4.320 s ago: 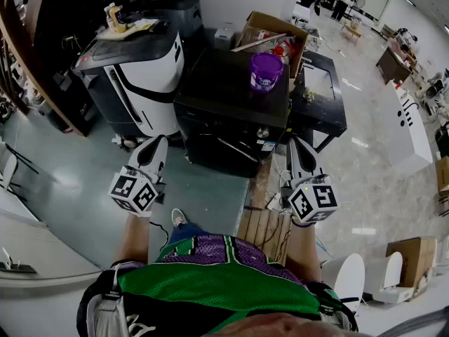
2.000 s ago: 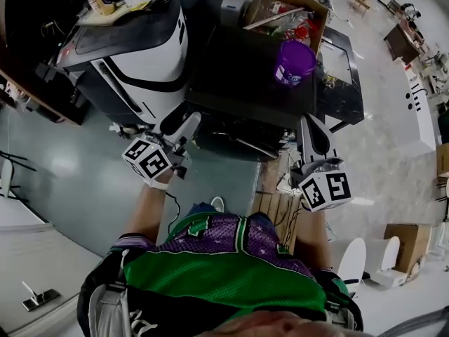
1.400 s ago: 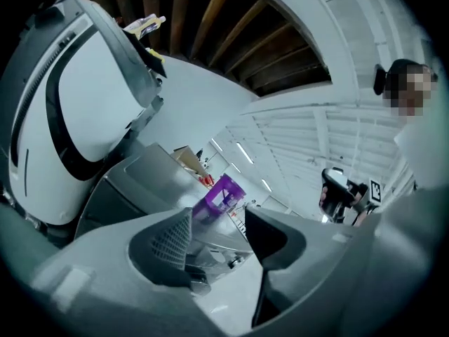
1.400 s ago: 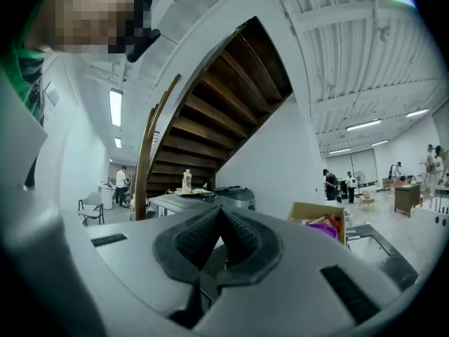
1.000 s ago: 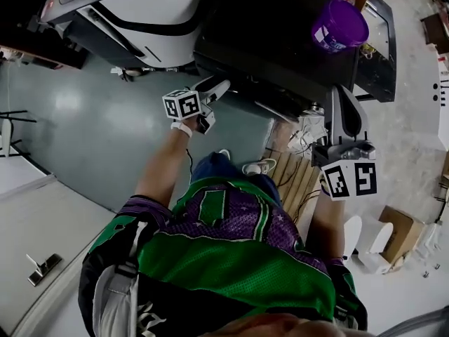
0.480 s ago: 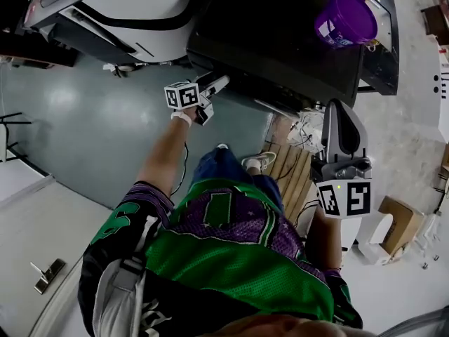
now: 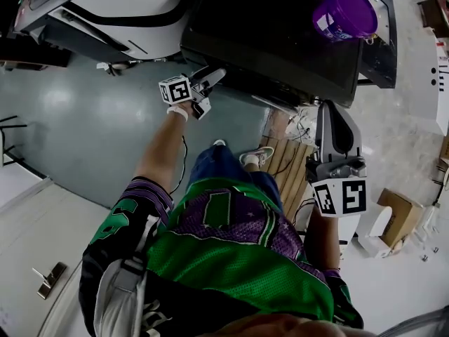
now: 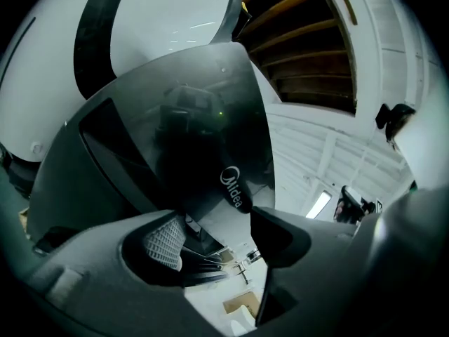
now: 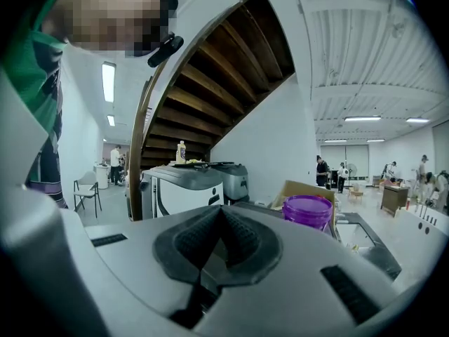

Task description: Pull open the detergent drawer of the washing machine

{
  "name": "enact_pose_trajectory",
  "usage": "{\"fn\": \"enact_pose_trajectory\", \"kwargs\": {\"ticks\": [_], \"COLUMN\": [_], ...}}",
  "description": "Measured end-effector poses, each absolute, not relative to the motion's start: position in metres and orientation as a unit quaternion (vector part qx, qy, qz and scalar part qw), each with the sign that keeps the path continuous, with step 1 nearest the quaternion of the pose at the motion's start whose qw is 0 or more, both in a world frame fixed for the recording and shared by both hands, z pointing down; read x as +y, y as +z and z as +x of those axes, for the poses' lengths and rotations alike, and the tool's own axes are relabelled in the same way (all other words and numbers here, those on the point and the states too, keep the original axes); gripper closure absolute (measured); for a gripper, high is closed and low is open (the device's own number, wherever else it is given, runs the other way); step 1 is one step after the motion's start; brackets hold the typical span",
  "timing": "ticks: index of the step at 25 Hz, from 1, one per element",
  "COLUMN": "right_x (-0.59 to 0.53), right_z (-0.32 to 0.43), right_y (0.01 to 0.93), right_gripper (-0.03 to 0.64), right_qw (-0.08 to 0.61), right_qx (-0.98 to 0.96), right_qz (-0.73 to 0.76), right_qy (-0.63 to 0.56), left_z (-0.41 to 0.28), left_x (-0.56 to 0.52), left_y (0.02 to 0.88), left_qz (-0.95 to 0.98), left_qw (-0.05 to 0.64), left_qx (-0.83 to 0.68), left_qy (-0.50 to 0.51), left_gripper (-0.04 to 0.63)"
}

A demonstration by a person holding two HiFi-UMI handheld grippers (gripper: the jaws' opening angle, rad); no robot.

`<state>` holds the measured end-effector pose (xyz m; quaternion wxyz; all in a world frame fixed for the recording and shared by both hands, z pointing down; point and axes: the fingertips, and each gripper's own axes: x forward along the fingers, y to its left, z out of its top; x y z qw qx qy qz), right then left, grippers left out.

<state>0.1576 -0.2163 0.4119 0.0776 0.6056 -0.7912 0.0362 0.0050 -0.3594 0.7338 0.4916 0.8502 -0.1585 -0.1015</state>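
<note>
The black washing machine [image 7: 273, 27] fills the top of the head view. My left gripper [image 7: 212, 75] is at the left end of its upper front edge. In the left gripper view the jaws [image 8: 221, 241] stand open. A glossy dark panel with a Midea logo [image 8: 175, 139] is right in front of them, its lower corner reaching between the fingers, with no pad pressed on it. My right gripper [image 7: 333, 111] hangs off the machine's front right corner and touches nothing. It is shut and empty [image 9: 221, 241]. Which part is the detergent drawer I cannot tell.
A purple tub [image 7: 344, 11] stands on the machine's top [image 9: 306, 211]. A white-and-black appliance [image 7: 105, 5] stands to the left. A wooden pallet [image 7: 287, 174] with cables lies below the right gripper. A cardboard box [image 7: 396, 216] sits on the floor at right.
Both grippers have come down. The left one has closed in on the machine's upper front edge. The view has dropped closer to the machine.
</note>
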Motion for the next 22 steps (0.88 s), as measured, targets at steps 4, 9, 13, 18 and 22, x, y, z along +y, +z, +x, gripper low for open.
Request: {"fn": "enact_pose_trajectory", "kwargs": {"ticks": [4,9,13,18,22], "right_x": [-0.213,-0.208,-0.204,-0.199,-0.191], "right_z": [0.156,0.154,0.156,0.152,0.149], "right_y": [0.414,0.418,0.421,0.422,0.416], "right_gripper": [0.617,0.617,0.617,0.617,0.617], "right_qw": [0.082,0.087,0.084,0.078,0.076], "right_qx": [-0.793,-0.795,-0.795,-0.799,-0.807], "right_qz": [0.602,0.599,0.599,0.594,0.582], "right_qy": [0.040,0.043,0.049,0.058,0.064], "left_z": [0.007,0.002,-0.005,-0.010,-0.019], "left_x": [-0.359,-0.350,-0.336,-0.318,-0.301], "left_y": [0.732,0.731,0.734,0.734,0.737], "left_qz": [0.850,0.850,0.851,0.850,0.847], "left_qw": [0.494,0.492,0.490,0.493,0.496], "left_qx": [-0.147,-0.147,-0.154,-0.155,-0.169], "left_qy": [-0.110,-0.118,-0.114,-0.103,-0.095], "left_gripper": [0.322,0.328,0.331,0.331,0.330]}}
